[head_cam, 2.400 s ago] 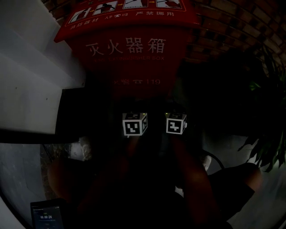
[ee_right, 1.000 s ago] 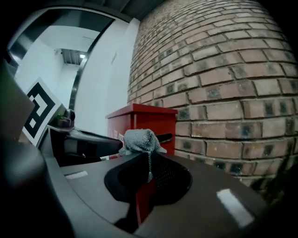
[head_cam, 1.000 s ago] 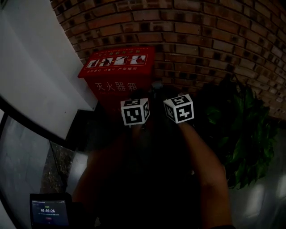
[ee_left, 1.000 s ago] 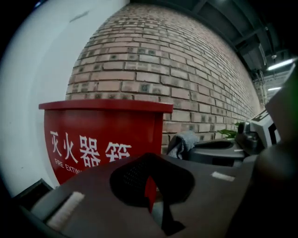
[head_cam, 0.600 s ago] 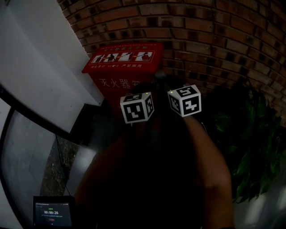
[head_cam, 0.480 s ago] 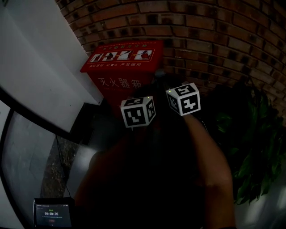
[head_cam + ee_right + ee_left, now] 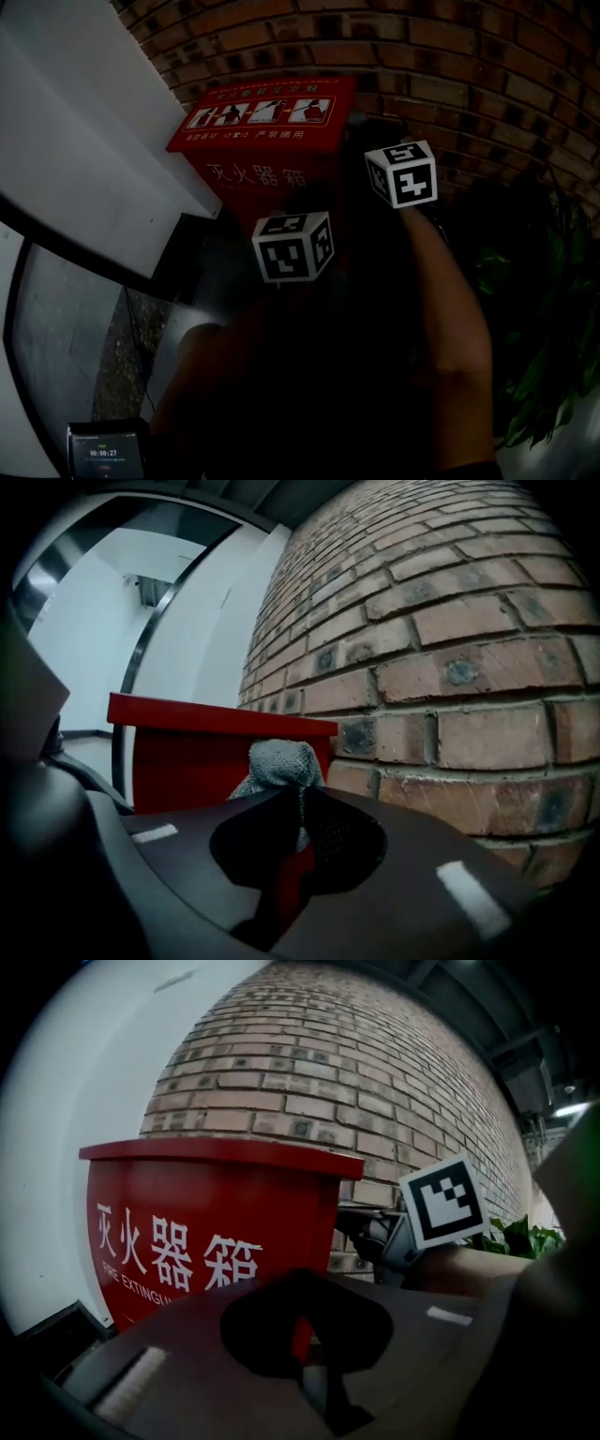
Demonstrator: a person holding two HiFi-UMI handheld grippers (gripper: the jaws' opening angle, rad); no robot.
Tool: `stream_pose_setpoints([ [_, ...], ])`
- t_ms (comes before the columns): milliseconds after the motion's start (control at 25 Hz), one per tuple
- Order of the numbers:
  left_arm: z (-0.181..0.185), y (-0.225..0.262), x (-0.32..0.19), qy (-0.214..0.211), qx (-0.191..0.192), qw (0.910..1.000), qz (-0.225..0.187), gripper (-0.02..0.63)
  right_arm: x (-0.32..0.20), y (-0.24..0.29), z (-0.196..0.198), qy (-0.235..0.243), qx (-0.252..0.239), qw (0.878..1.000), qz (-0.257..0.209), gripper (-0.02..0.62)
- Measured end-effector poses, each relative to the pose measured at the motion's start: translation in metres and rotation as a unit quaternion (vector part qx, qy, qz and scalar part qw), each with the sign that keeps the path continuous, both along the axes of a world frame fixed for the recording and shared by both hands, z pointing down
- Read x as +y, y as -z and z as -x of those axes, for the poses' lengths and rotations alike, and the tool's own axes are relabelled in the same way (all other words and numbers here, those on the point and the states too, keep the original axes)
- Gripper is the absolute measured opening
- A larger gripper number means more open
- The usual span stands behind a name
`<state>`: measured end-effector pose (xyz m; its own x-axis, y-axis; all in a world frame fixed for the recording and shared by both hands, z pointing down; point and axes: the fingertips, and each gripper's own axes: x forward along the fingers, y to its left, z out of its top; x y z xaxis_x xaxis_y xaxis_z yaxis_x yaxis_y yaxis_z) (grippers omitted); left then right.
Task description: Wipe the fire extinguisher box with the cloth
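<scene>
A brick wall (image 7: pixel 469 56) fills the head view from 12 to 2 o'clock, and a white wall (image 7: pixel 75 141) runs at 10. The red box (image 7: pixel 272 141) stands against the bricks at 12, with a plant (image 7: pixel 553 309) at 4. The left gripper (image 7: pixel 300 1335), jaws together on nothing, faces the box's lettered front. The right gripper (image 7: pixel 298 803), at the box's 3 o'clock side, pinches the grey cloth (image 7: pixel 281 761). I cannot tell whether the cloth touches the box.
</scene>
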<state>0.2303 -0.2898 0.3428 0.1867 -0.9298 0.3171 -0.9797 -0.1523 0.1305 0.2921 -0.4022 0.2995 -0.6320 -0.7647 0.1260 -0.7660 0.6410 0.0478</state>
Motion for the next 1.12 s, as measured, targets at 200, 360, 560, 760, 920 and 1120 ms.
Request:
stream_pose_setpoints([
  [200, -0.003, -0.001, -0.003, -0.011, -0.004, 0.9999, 0.0, -0.002, -0.027, -0.002, -0.002, -0.014, 0.01, 1.0, -0.019, 0.029],
  [360, 0.001, -0.002, -0.004, -0.012, -0.005, 0.9999, 0.0, -0.001, -0.04, -0.005, -0.001, -0.017, 0.001, 1.0, -0.021, 0.029],
  [560, 0.003, 0.002, -0.001, -0.006, 0.004, 1.0, -0.001, 0.0, -0.044, -0.009, -0.001, -0.019, 0.002, 1.0, -0.02, 0.029],
  [760, -0.005, 0.006, 0.001, -0.008, 0.002, 0.9999, -0.007, -0.001, -0.036, -0.01, -0.01, -0.025, 0.013, 1.0, -0.013, 0.029],
  [920, -0.018, 0.01, 0.005, -0.014, 0.006, 0.9998, -0.012, 0.0, -0.017, -0.019, -0.02, -0.028, 0.02, 0.999, 0.01, 0.031],
  [1120, -0.028, 0.01, 0.014, -0.019, 0.0, 0.9998, -0.012, -0.001, 0.04, -0.032, -0.03, -0.022, 0.022, 0.999, 0.028, 0.031],
])
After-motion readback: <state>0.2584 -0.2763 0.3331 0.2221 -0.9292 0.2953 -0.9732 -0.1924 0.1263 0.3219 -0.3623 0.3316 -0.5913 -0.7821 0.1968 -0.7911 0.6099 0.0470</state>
